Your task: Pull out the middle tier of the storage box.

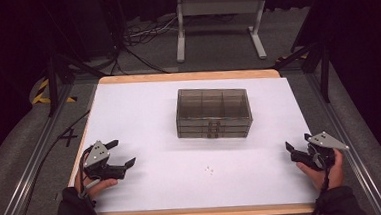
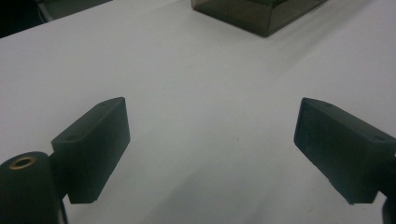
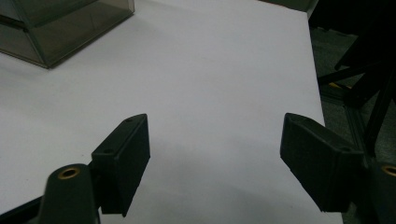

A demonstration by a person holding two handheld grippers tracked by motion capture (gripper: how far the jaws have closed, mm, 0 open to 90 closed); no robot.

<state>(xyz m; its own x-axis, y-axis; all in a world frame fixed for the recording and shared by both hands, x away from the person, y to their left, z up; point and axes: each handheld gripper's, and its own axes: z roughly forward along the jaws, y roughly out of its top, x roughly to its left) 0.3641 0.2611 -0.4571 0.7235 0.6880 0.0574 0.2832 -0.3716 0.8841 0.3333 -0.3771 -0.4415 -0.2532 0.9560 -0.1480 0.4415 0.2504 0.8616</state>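
While the smoky clear box [image 1: 213, 111] sits shut toward the far middle of the surface [image 1: 144, 115], nothing is yet in hand: this looks like the very start of the work, before any approach. A few tiny pale specks [image 1: 210, 170] lie nearer the front edge, too small to identify. Left tool [image 1: 118, 153] rests by the front-left corner and right tool [image 1: 295, 150] by the front-right edge, each well apart from the box, jaws standing wide with only bare surface between them. Next, I judge, both hands must travel inward to the box, probably toward the dark latch [image 1: 213, 129] on its near face.
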